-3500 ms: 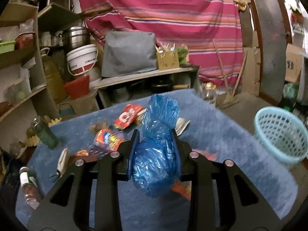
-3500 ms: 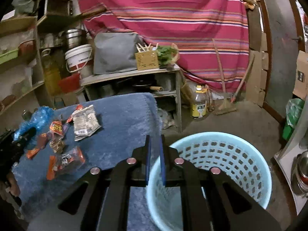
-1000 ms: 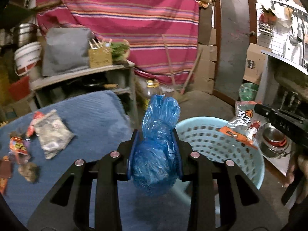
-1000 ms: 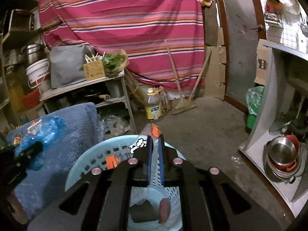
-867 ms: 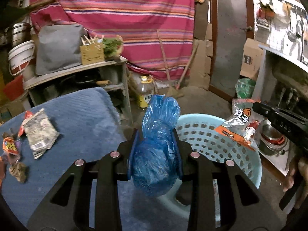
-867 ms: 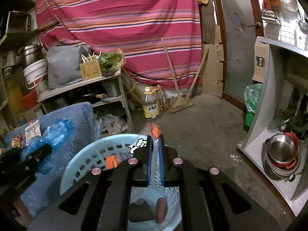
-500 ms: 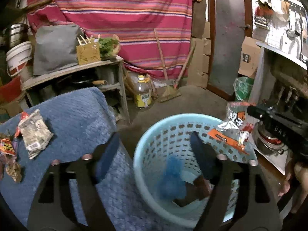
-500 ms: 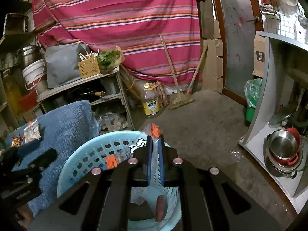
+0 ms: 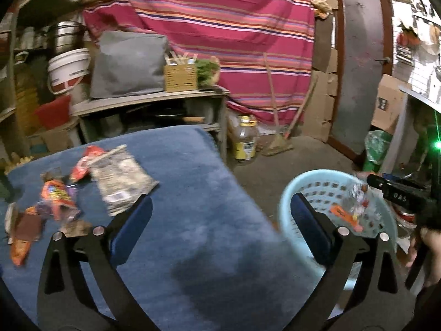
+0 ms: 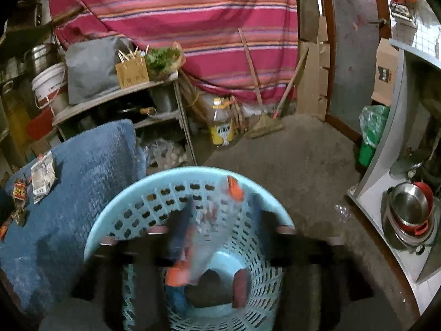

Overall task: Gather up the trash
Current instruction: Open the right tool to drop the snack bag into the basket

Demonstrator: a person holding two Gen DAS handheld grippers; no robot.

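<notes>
Now the left gripper (image 9: 220, 215) is empty, its blue bag gone.

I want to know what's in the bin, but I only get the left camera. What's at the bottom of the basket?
Observer: A dark lump lies on the bottom of the basket, with a red piece beside it.
Operator: Is the right gripper squeezing the wrapper?
Observer: No. The right gripper is opening its jaws, and the wrapper is loose between them, above the basket's opening.
Operator: Is there anything on its other side?
Observer: Stacked metal pots sit on a low shelf to the right.
</notes>
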